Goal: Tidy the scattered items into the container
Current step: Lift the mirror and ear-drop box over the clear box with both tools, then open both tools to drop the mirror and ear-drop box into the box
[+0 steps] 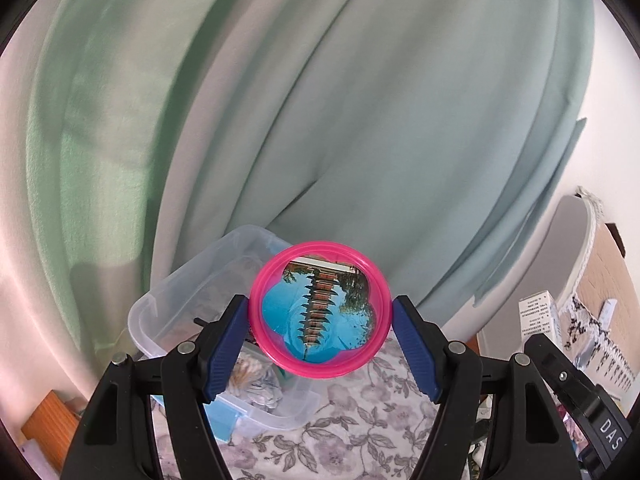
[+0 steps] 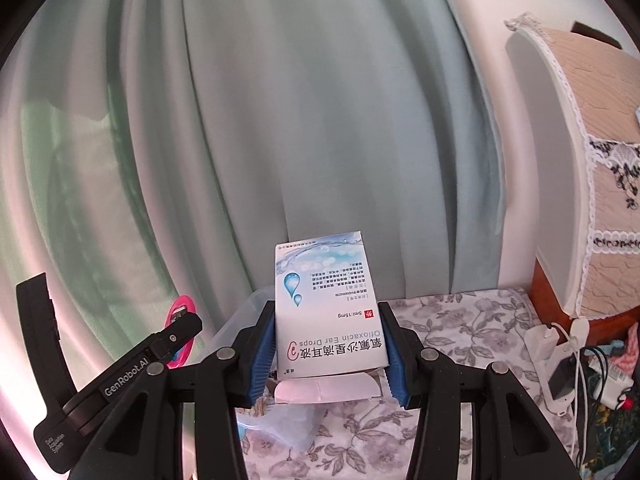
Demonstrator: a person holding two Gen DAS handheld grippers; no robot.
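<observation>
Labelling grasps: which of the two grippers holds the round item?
The left gripper: it clamps the pink-rimmed round mirror by its edges, above the clear plastic container. The right gripper holds a flat rectangular ear drops box instead.

Soft daylight, sharp focus, fisheye-warped edges

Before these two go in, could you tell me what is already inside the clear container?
Inside the clear container, only blurred, floral-looking pieces show through its wall. The pink disc and left gripper cover most of its inside, so I cannot identify the contents.
</observation>
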